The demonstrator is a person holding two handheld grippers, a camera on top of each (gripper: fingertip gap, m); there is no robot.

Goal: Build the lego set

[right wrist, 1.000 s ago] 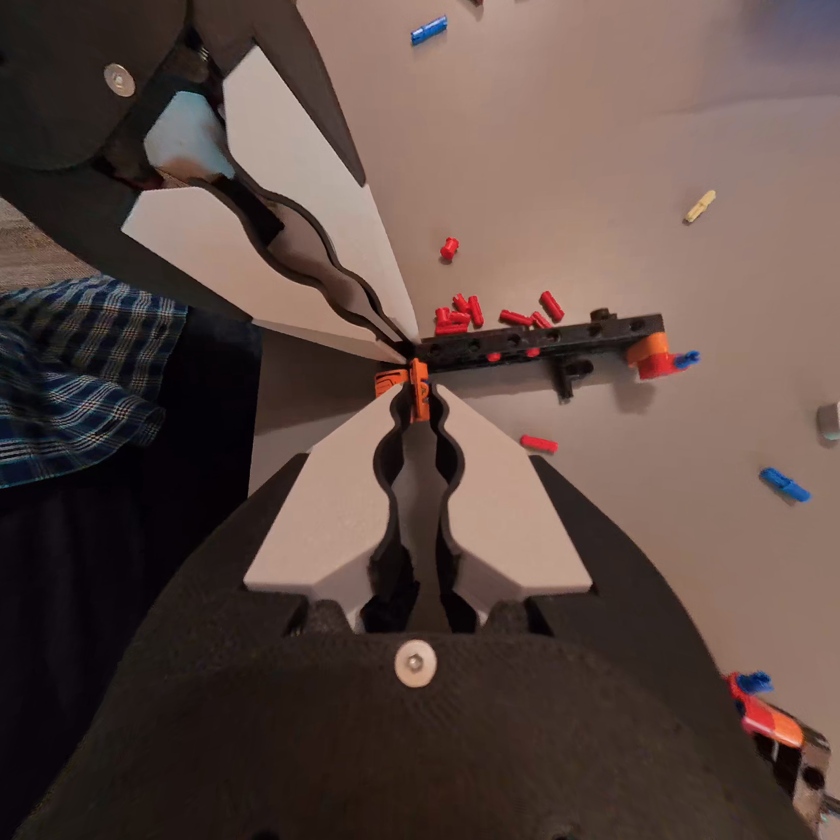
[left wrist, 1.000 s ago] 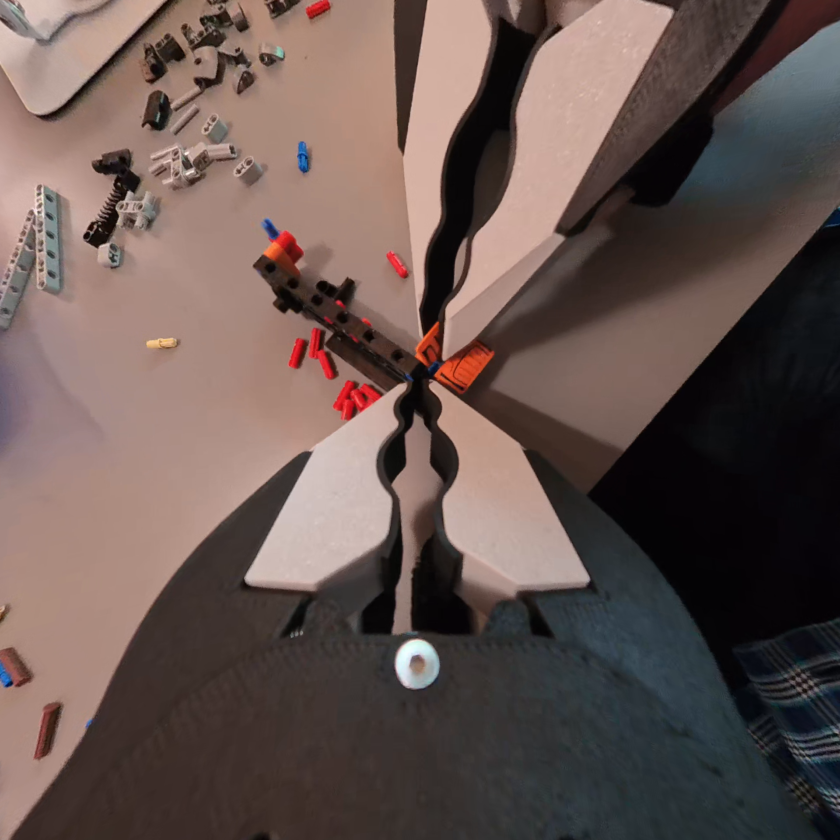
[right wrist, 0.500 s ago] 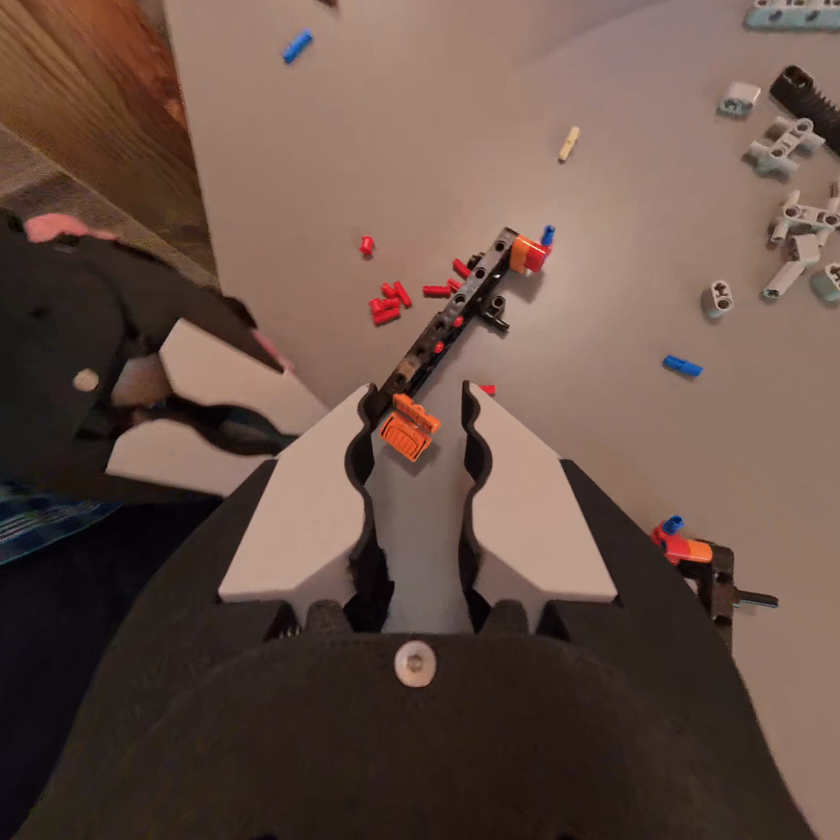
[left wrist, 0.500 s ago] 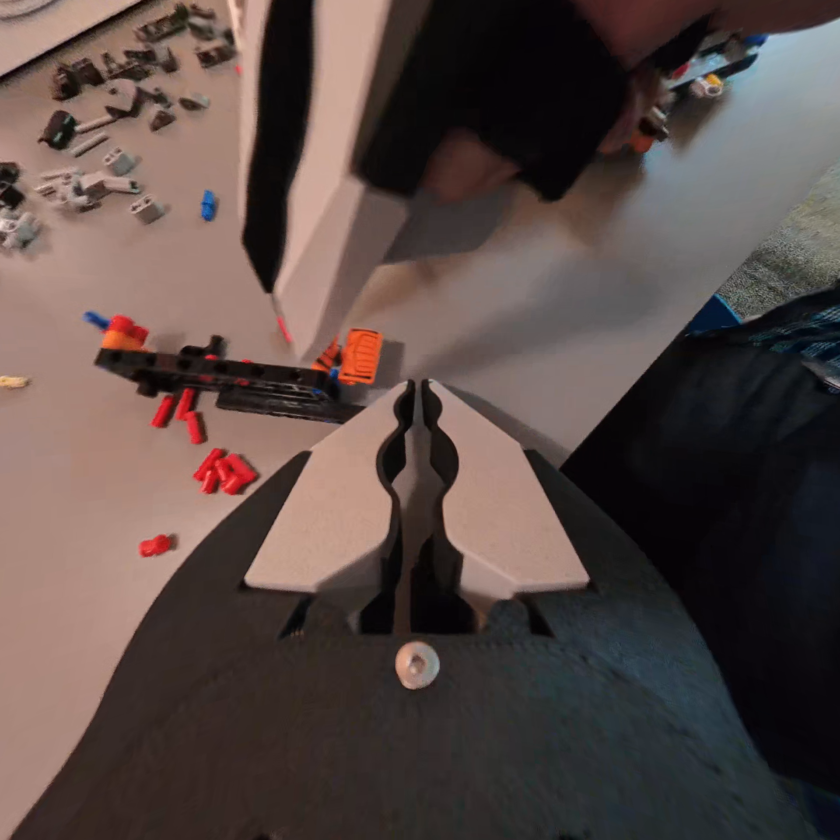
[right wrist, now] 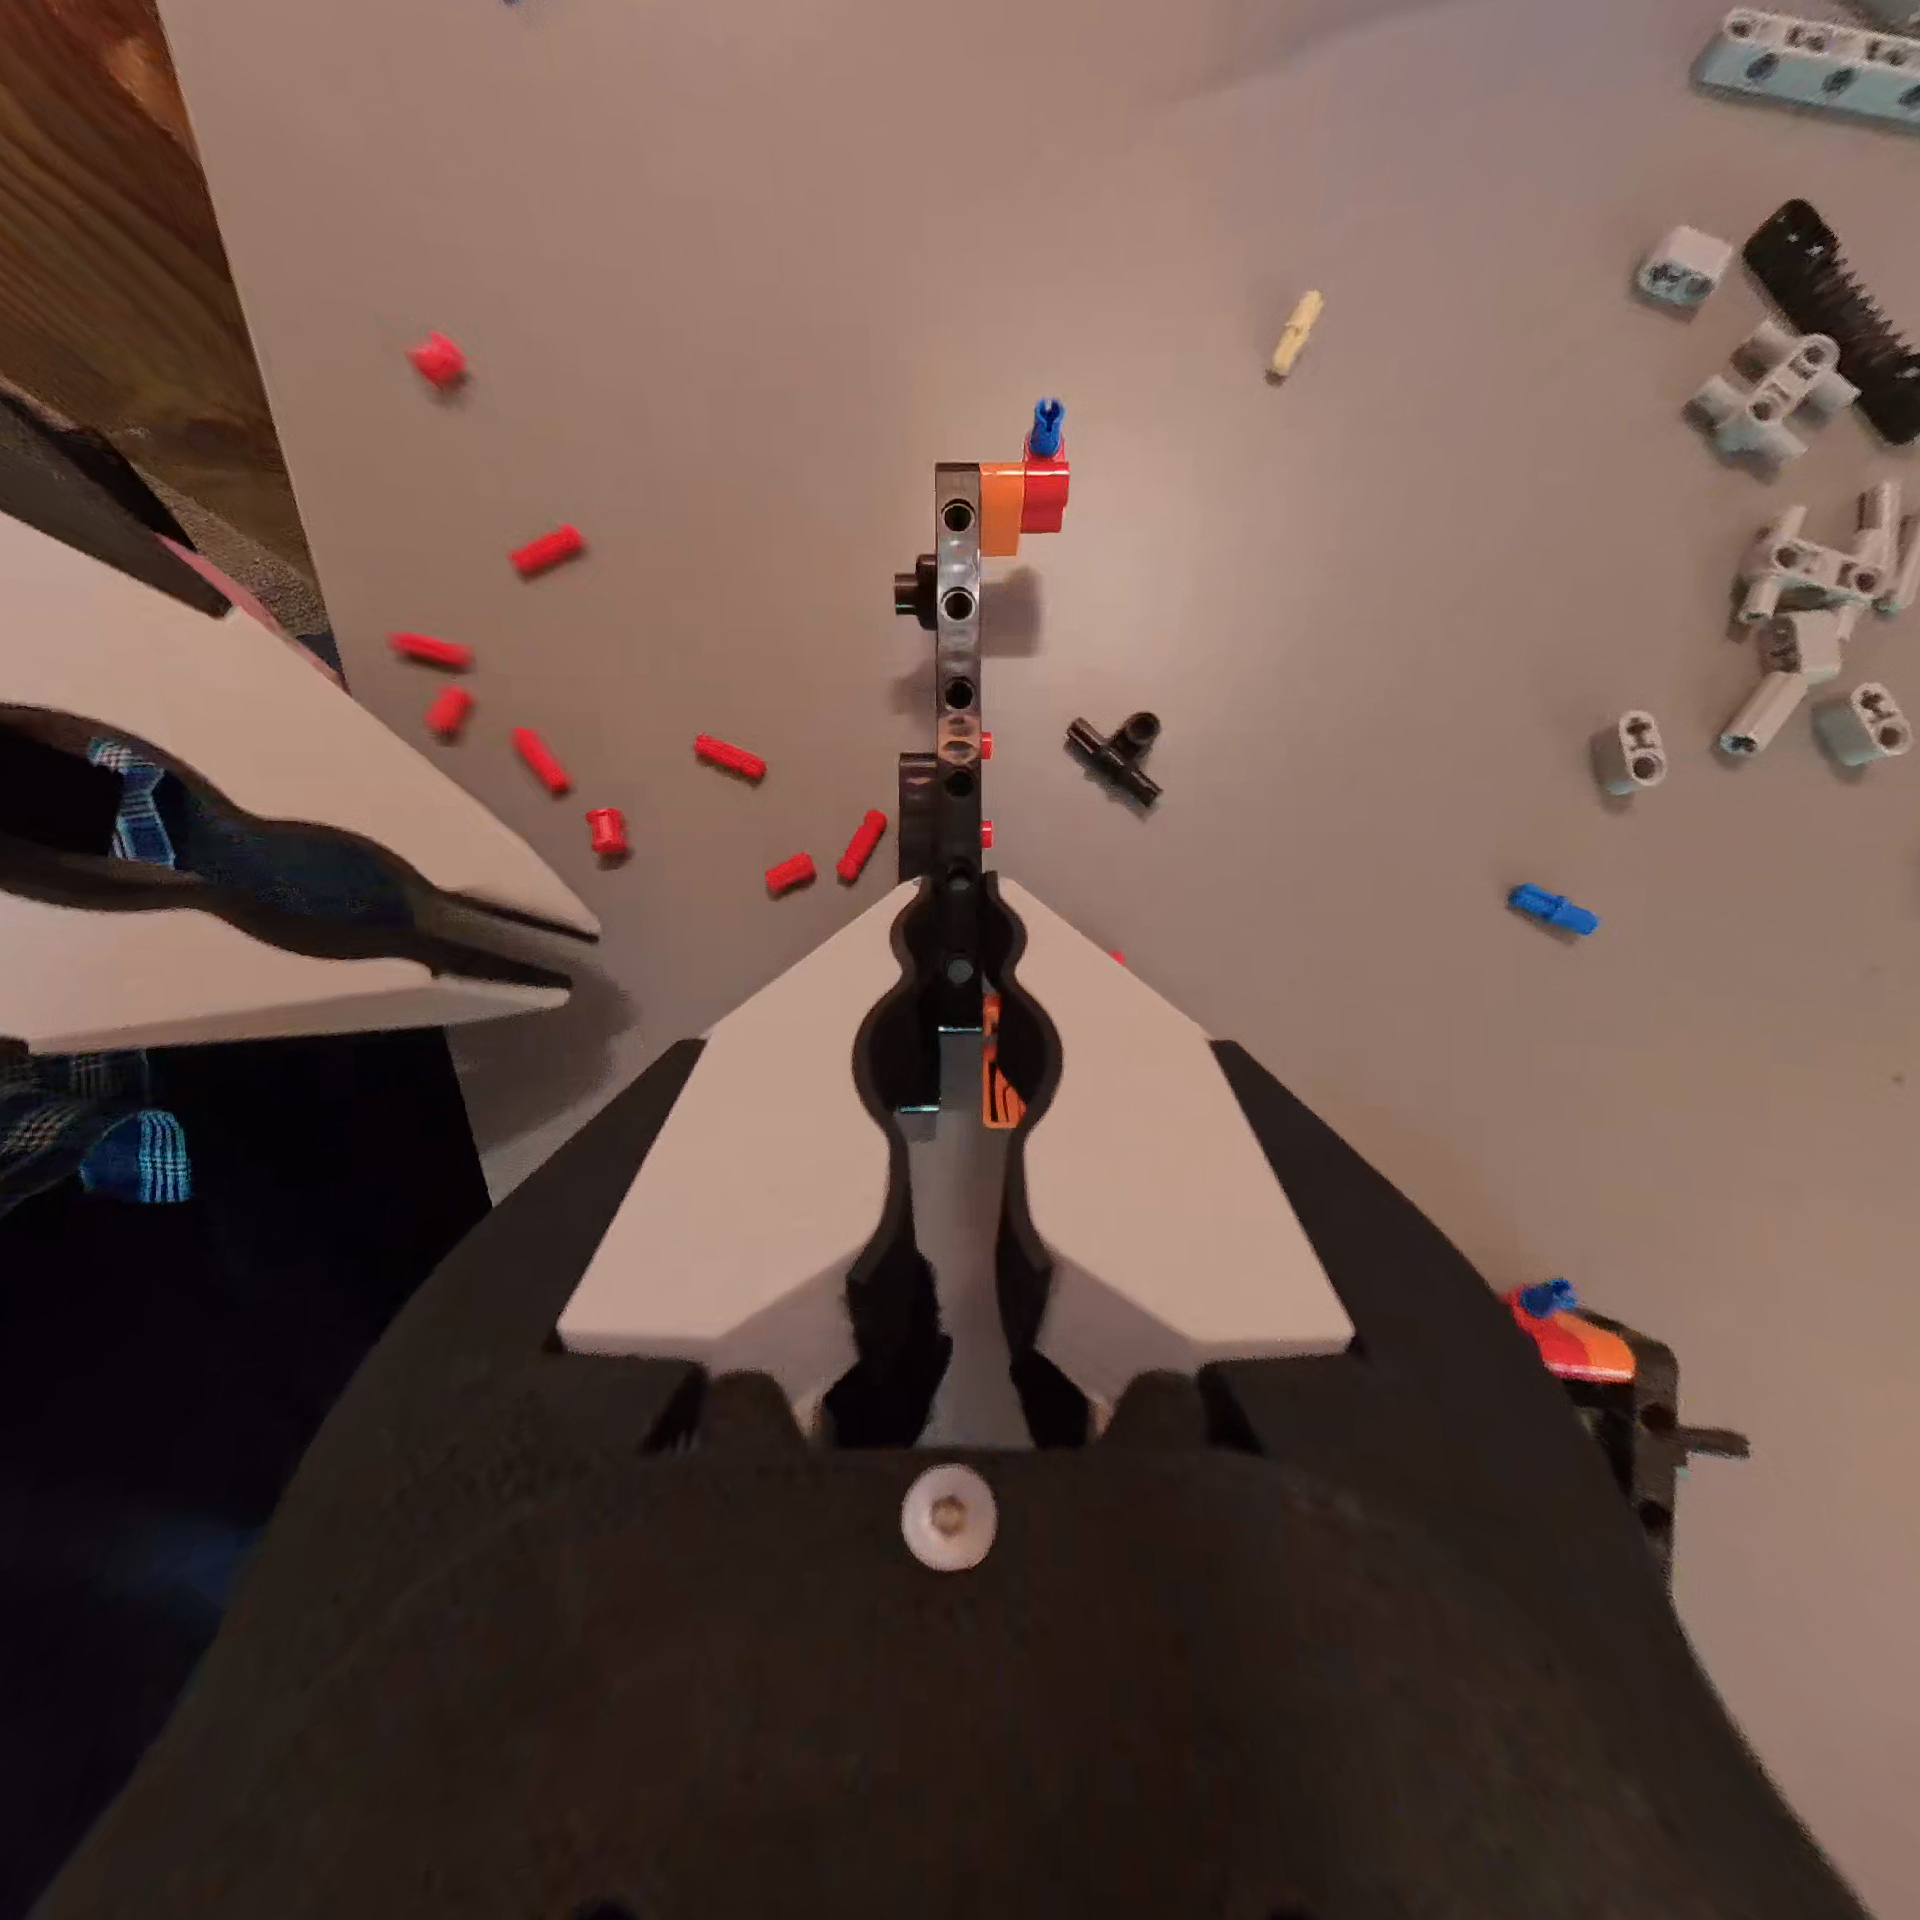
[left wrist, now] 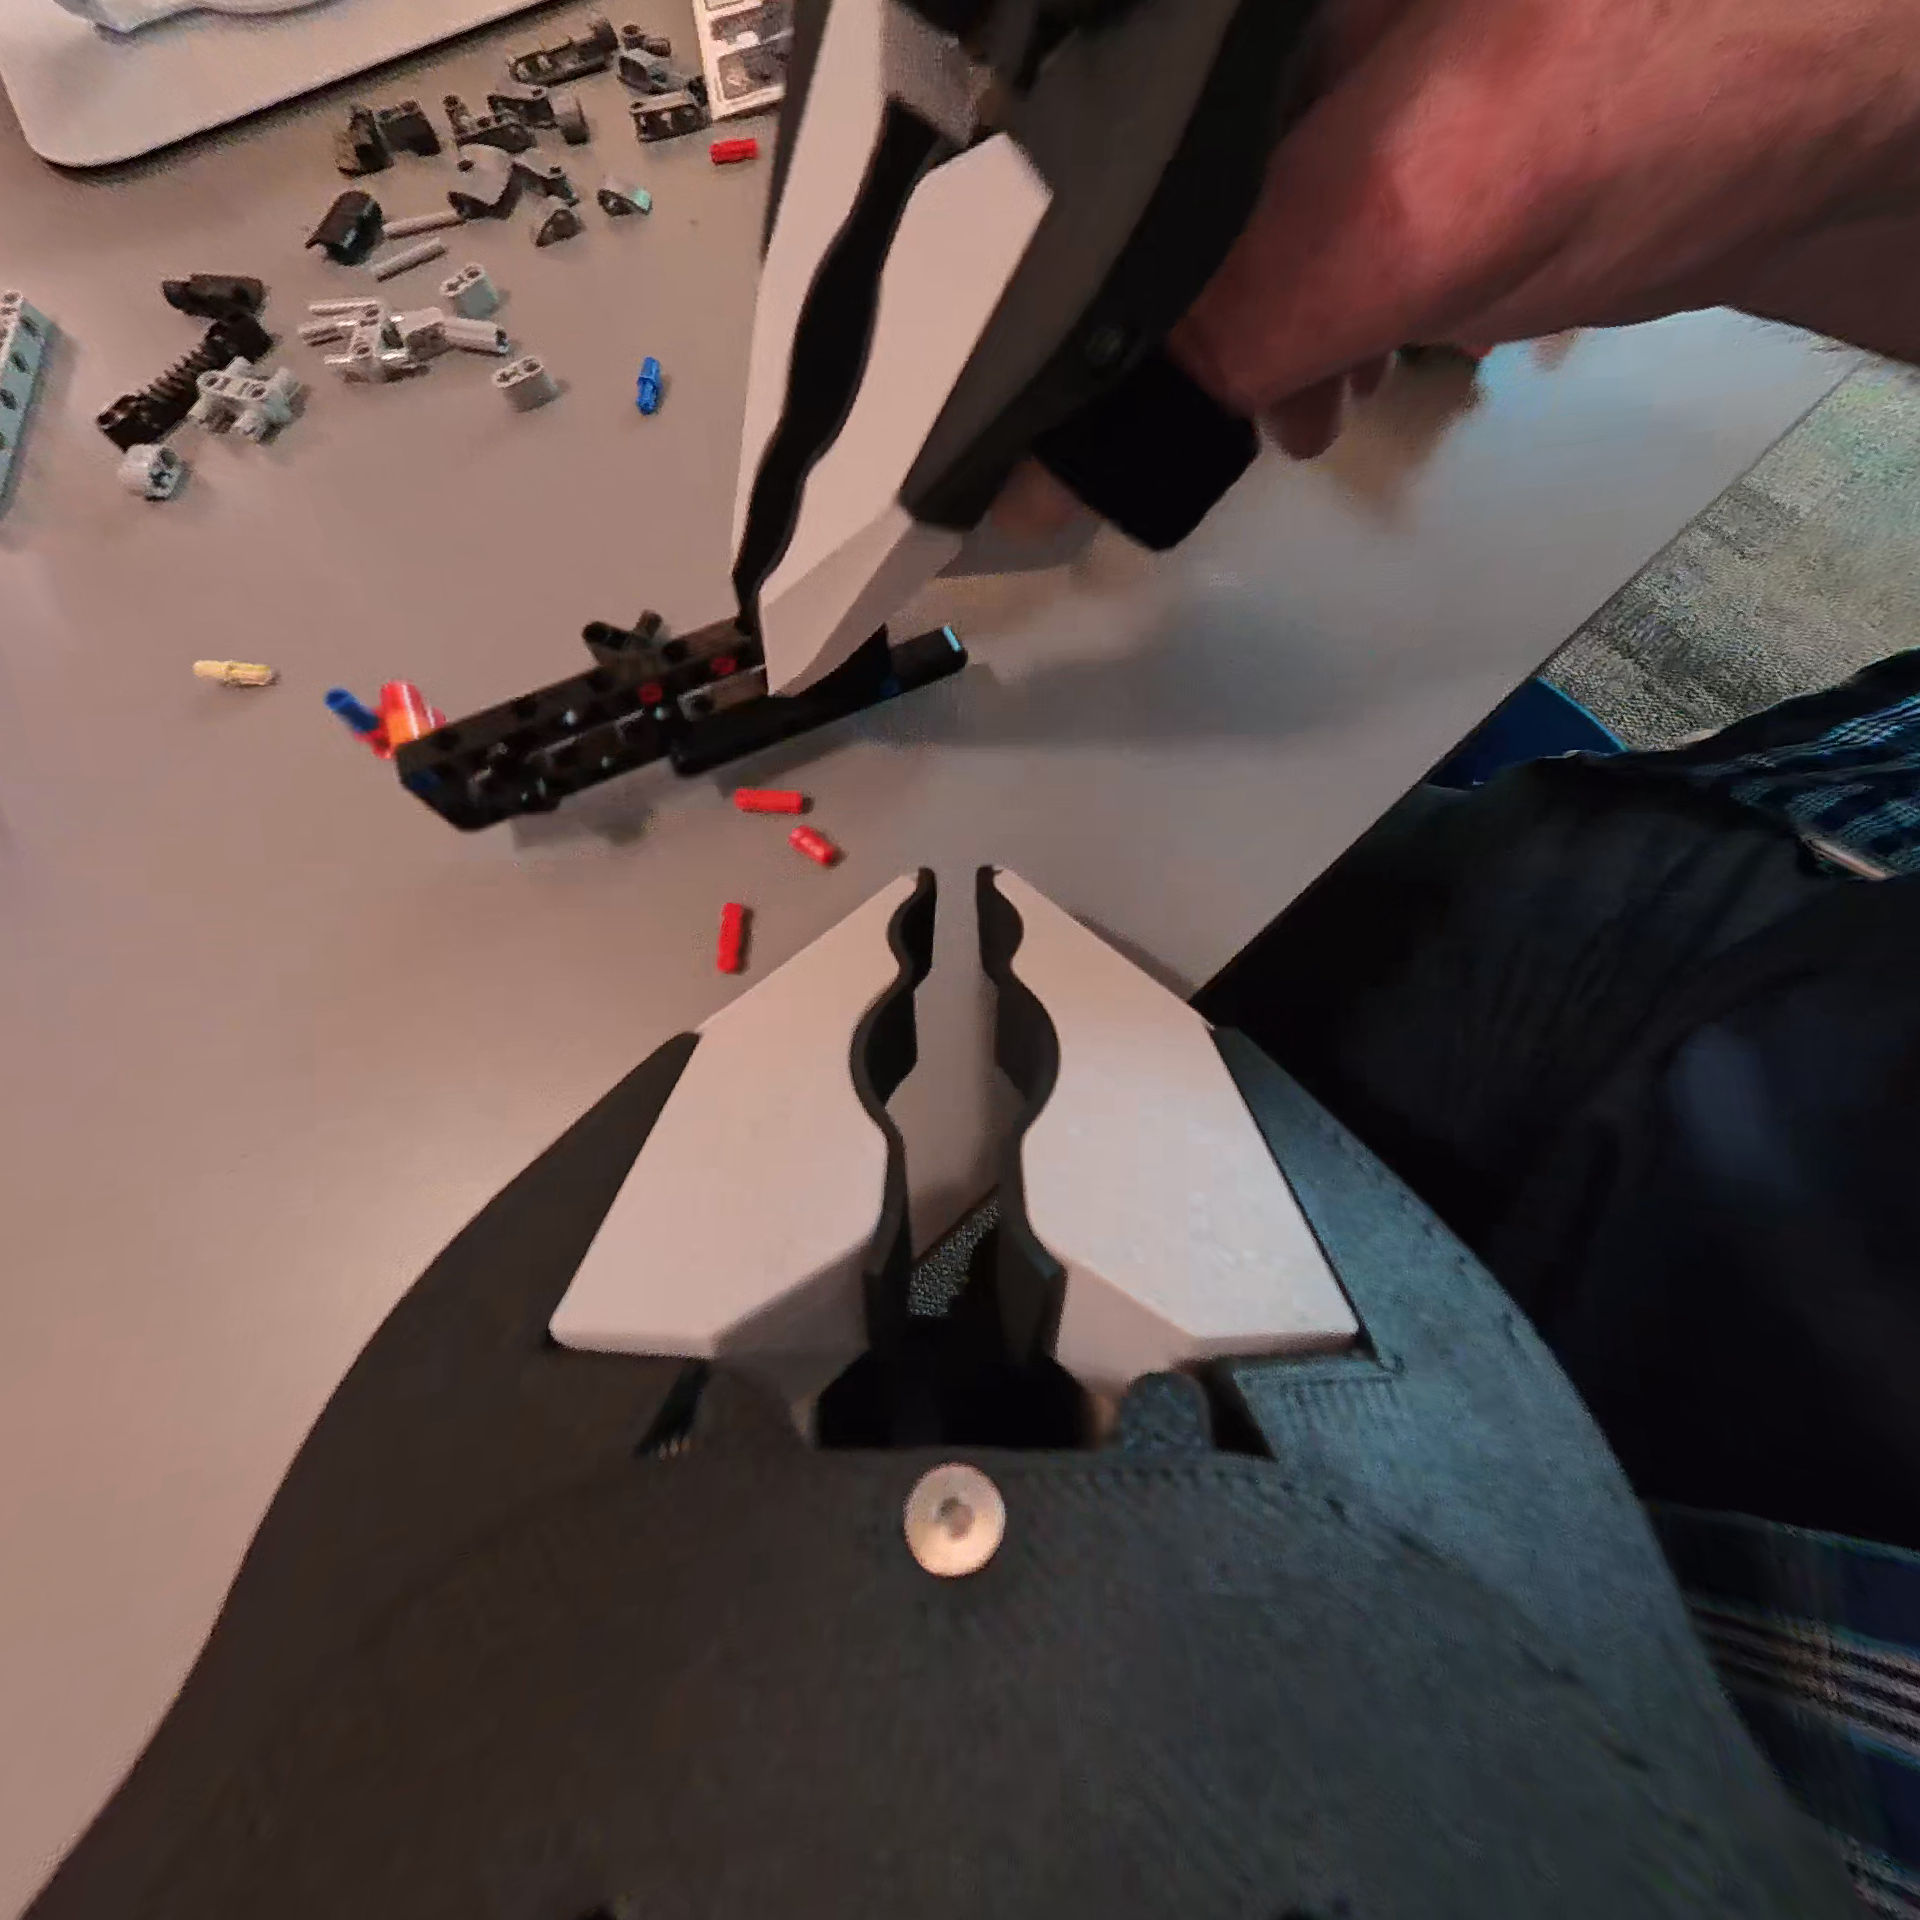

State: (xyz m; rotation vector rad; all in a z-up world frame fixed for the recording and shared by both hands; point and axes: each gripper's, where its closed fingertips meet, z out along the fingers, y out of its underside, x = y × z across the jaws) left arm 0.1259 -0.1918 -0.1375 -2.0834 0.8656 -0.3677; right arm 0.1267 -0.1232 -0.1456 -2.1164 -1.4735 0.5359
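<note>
The black beam assembly [right wrist: 956, 623] lies along my right gripper's axis, with an orange-and-red piece [right wrist: 1023, 499] and a blue pin at its far end. My right gripper [right wrist: 956, 883] is shut on its near end, and an orange part [right wrist: 997, 1070] shows between the fingers. In the left wrist view the right gripper [left wrist: 758, 644] comes down from above onto the assembly [left wrist: 582, 732]. I cannot tell whether the assembly touches the table. My left gripper [left wrist: 956, 878] is empty, its jaws nearly together, near the table's front edge and apart from the assembly.
Loose red pins [right wrist: 540, 758] lie left of the assembly. A black cross connector [right wrist: 1117, 753], a blue pin [right wrist: 1553, 909] and grey connectors [right wrist: 1808, 582] lie to its right. A second small assembly [right wrist: 1590, 1351] sits beside my right gripper. Parts pile [left wrist: 416, 332] at the back left.
My left gripper let go of the assembly and drew back toward the table edge. My right gripper released the orange part, opened, then closed on the black beam, which has turned.
</note>
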